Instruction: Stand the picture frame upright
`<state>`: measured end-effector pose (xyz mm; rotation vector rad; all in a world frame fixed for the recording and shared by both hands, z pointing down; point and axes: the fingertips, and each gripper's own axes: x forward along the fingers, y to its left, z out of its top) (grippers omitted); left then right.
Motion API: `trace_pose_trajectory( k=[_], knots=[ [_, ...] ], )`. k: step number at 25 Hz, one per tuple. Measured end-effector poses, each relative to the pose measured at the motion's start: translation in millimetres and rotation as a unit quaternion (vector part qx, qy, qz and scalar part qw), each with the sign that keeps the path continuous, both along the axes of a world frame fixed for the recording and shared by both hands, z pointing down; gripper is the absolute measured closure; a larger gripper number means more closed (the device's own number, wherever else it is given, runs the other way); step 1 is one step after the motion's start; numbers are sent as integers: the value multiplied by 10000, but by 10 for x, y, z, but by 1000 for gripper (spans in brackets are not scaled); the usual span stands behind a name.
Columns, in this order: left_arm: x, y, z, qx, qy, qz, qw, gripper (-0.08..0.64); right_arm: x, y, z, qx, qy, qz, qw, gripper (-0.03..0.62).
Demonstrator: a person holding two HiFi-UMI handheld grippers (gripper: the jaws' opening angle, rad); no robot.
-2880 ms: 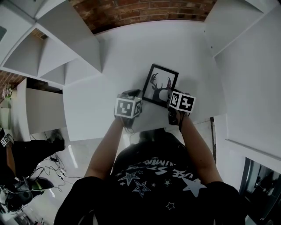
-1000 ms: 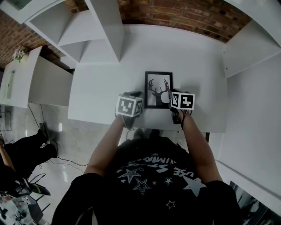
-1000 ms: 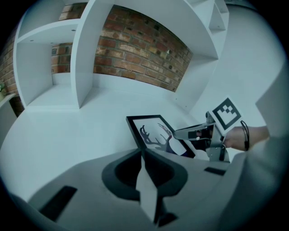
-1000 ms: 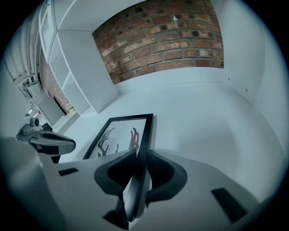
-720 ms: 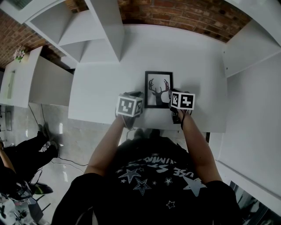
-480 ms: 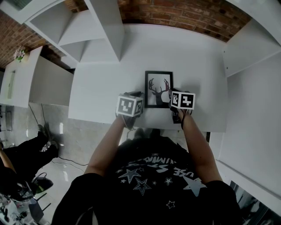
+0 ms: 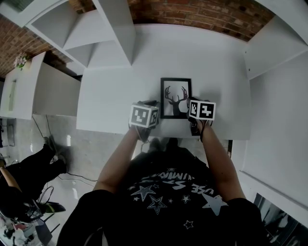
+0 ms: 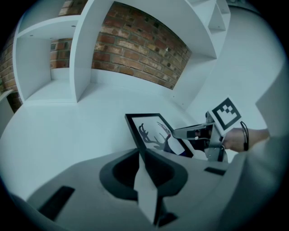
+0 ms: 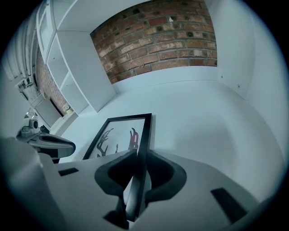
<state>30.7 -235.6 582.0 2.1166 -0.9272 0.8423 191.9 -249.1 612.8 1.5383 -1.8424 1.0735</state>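
Observation:
A black picture frame [image 7: 176, 98] with a deer print rests on the white table [image 7: 216, 72] close to its near edge. My right gripper [image 7: 191, 104] is at the frame's near right corner. In the right gripper view the frame [image 9: 119, 135] has its right edge running down between the jaws, and my right gripper [image 9: 137, 155] is shut on it. My left gripper [image 7: 153, 104] is at the near left corner. In the left gripper view my left gripper [image 8: 143, 155] is shut, its tips at the frame's [image 8: 156, 133] left edge; I cannot tell whether anything is pinched. The right gripper [image 8: 189, 133] shows across the frame.
White shelving [image 7: 110, 29] stands over the table's far left and a brick wall [image 7: 192, 14] runs behind it. White panels [image 7: 274, 62] close off the right side. The table's near edge [image 7: 115, 130] is just below the grippers. A person [image 7: 29, 173] is on the floor at left.
The frame, skewed on the table in the earliest frame, now sits square to the near edge. Over the last second the grippers and frame have not visibly moved.

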Motion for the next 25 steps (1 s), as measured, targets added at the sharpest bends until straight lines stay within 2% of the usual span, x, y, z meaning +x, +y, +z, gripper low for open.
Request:
trace_pose_trajectory(
  k=[9, 14, 25],
  knots=[
    [-55, 240, 16, -102, 103, 229, 9996, 541, -28, 372, -1, -57, 4, 381, 9993, 514],
    [-92, 357, 8, -21, 101, 321, 9994, 541, -54, 596, -10, -47, 4, 569, 9984, 514],
    [-52, 749, 31, -263, 277, 846, 9957, 540, -124, 1009, -26, -27, -5, 776, 9970, 514]
  ],
)
